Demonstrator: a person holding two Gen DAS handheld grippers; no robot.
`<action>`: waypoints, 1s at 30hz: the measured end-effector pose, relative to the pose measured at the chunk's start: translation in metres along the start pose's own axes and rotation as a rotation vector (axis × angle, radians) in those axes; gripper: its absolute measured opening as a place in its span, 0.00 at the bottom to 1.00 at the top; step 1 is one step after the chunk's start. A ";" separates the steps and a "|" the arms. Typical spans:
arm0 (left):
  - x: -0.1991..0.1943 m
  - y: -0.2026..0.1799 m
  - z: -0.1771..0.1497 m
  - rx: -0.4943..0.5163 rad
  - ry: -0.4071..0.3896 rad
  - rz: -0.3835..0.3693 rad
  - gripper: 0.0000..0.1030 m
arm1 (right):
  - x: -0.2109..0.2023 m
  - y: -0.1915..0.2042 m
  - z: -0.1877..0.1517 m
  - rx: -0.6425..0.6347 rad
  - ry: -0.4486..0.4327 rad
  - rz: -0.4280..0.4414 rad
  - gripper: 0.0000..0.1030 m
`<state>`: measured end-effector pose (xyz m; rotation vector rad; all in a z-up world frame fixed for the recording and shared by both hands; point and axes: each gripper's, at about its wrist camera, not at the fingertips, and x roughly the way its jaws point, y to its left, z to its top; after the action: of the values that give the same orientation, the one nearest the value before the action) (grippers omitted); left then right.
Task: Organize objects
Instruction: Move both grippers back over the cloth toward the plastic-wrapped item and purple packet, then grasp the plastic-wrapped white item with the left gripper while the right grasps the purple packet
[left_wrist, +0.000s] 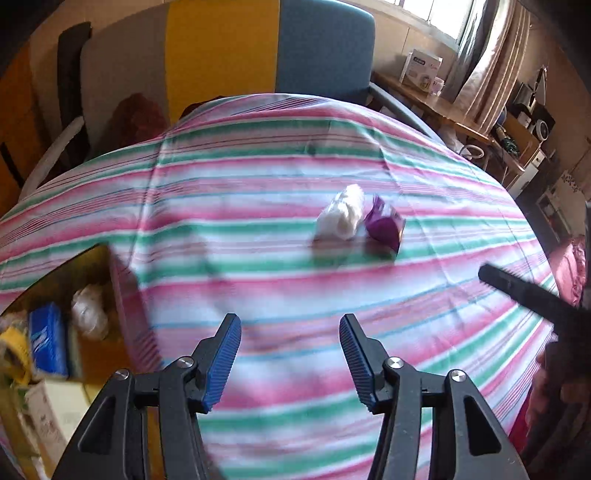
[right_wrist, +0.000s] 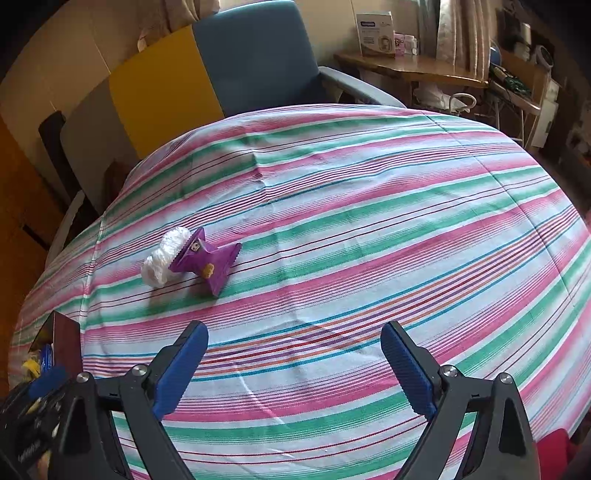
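Both our left hand-held gripper (left_wrist: 290, 356) and right hand-held gripper (right_wrist: 293, 365) stand apart, empty. Purple packet (right_wrist: 205, 264) touches white wad (right_wrist: 162, 260), well beyond the box (left_wrist: 74, 295); next, we judge, reach and clamp.

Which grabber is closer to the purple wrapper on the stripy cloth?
Probably the left, though it's close. The left gripper points almost straight at the purple wrapper, which lies ahead, slightly right. The right gripper has it ahead and off to its left. Neither touches it.
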<state>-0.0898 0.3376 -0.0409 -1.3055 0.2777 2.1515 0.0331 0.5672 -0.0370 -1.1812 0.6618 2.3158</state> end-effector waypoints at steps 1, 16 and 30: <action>0.004 -0.002 0.004 0.003 0.001 -0.004 0.54 | 0.000 0.000 0.000 0.003 0.001 0.003 0.92; 0.077 -0.040 0.077 0.113 -0.007 -0.056 0.54 | 0.004 -0.001 0.000 0.021 0.025 0.042 0.93; 0.102 -0.031 0.060 0.033 0.043 -0.077 0.33 | 0.009 -0.001 0.000 0.019 0.038 0.049 0.93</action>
<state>-0.1498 0.4291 -0.0947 -1.3241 0.2743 2.0483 0.0291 0.5693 -0.0448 -1.2154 0.7324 2.3277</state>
